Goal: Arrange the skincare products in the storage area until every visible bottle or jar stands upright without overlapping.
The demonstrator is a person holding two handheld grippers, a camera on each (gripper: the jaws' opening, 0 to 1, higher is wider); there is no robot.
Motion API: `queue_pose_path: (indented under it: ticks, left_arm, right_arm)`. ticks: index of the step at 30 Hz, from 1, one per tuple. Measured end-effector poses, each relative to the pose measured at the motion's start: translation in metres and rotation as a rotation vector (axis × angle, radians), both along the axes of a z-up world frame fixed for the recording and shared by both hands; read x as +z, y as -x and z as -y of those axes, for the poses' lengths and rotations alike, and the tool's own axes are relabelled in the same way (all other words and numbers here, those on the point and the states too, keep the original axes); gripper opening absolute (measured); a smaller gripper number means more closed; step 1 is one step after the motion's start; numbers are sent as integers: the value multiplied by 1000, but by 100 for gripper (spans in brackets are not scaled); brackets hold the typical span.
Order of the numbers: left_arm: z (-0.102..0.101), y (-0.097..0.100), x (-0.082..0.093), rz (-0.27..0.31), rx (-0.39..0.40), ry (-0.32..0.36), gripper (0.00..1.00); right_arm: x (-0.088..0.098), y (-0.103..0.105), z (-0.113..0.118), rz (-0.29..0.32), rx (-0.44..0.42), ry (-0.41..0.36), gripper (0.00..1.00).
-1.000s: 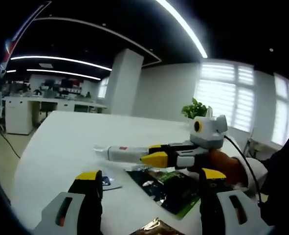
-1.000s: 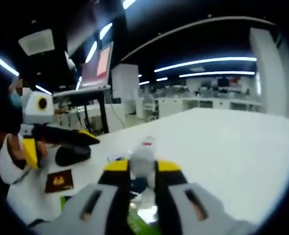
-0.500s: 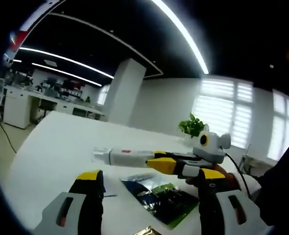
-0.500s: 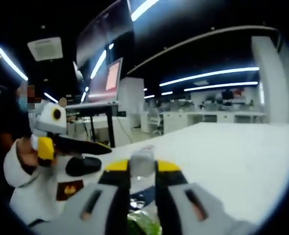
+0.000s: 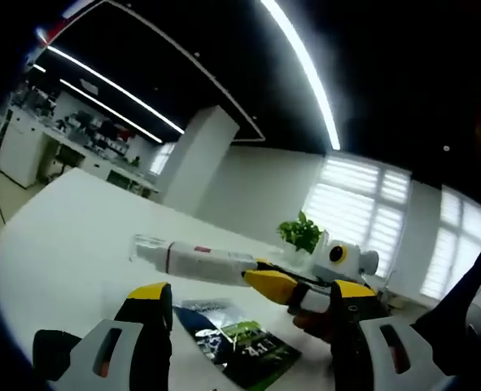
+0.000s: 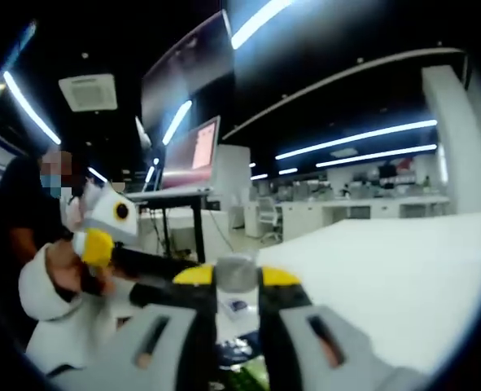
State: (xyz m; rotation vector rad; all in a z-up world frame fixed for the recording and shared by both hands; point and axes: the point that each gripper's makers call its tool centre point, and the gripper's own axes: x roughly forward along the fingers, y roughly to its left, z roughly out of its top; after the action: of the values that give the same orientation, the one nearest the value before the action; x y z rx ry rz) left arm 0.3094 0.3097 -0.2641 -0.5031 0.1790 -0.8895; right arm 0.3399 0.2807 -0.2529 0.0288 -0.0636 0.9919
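Note:
A white tube [image 5: 198, 261] with a clear cap and a red mark hangs level above the white table [image 5: 61, 244]. My right gripper [image 5: 266, 283] comes in from the right and is shut on the tube's tail end. In the right gripper view the tube's end [image 6: 236, 271] sits pinched between the yellow tips of my right gripper [image 6: 236, 281]. My left gripper [image 5: 252, 293] stands open below the tube with nothing between its jaws. It also appears as the left gripper [image 6: 155, 265] at the left of the right gripper view, held in a white-sleeved hand [image 6: 53, 314].
A dark green sachet [image 5: 240, 346] lies flat on the table under the tube. A black object [image 5: 53, 346] sits at the lower left. A potted plant [image 5: 301, 232] stands at the far edge. A standing desk with a monitor [image 6: 191, 155] is behind.
The right gripper has lifted the tube higher off the table, still shut on it. Both views have tilted upward, so more ceiling shows. The left gripper stays open.

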Motion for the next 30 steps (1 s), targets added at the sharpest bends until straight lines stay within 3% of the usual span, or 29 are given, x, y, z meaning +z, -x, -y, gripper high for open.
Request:
queue_pose_path:
  ticks: [16, 30]
  left_arm:
    - [9, 3, -3, -30, -33, 28, 81]
    - [-9, -1, 12, 11, 17, 99, 77]
  right_arm:
    - [5, 17, -9, 18, 60, -13, 16]
    - [6, 28, -18, 42, 120, -5, 16]
